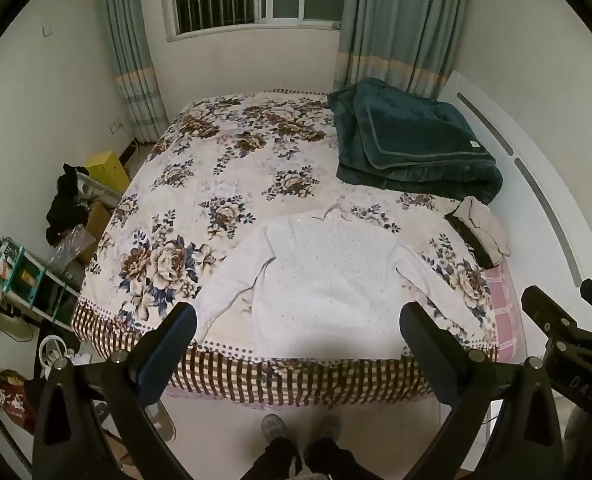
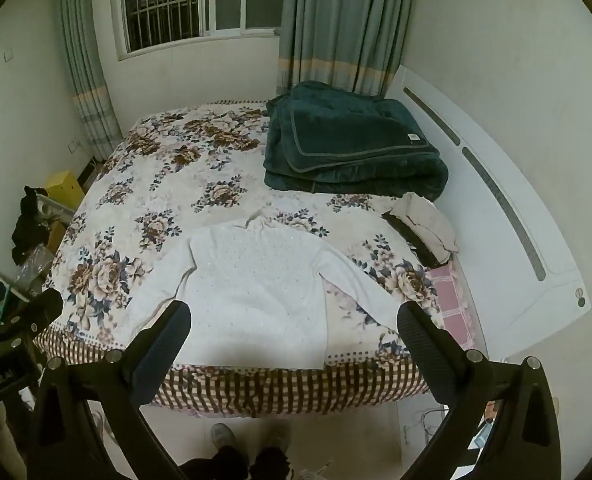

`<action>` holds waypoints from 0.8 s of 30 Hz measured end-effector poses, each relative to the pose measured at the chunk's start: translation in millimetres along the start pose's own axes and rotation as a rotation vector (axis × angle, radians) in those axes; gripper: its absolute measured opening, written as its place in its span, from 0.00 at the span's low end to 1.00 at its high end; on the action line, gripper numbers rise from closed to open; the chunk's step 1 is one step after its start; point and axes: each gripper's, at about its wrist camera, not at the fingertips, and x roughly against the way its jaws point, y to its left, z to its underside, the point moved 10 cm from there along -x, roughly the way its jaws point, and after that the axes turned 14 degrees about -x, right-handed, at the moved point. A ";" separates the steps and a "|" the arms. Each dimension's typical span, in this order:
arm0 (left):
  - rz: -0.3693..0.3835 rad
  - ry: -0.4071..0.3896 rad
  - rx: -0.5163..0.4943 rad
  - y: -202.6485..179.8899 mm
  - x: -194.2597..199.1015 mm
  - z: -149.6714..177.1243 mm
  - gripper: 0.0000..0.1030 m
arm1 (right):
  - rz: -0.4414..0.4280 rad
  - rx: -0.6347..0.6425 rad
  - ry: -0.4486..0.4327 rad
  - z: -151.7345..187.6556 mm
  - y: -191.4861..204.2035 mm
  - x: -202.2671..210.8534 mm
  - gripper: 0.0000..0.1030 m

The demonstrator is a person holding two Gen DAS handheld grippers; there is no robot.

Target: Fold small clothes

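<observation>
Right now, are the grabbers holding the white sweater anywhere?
No. Nothing is held. Both the left gripper and right gripper hang open above the sweater, which lies flat on the bed.

Dark garment (image 1: 473, 240) (type unclear) lies mostly under beige cloth (image 1: 481, 226).

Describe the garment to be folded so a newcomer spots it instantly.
Start at the floral-print bedspread. Near its foot edge lies a white long-sleeved knit top, spread flat with both sleeves angled outward. It is the only white, laid-out piece; the folded dark green blanket and small beige bundle sit further back.
</observation>
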 end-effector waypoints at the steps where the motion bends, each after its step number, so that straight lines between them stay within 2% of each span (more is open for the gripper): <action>1: -0.001 -0.001 0.002 0.9 0.1 0.3 1.00 | -0.001 0.000 0.000 0.0 0.1 0.1 1.00; 10: 0.000 -0.005 0.002 6.0 -0.2 -6.8 1.00 | -0.012 0.003 0.002 -12.3 7.5 3.6 1.00; 24: -0.007 -0.018 0.005 6.8 9.1 -14.1 1.00 | -0.021 0.004 -0.003 -12.4 9.4 12.4 1.00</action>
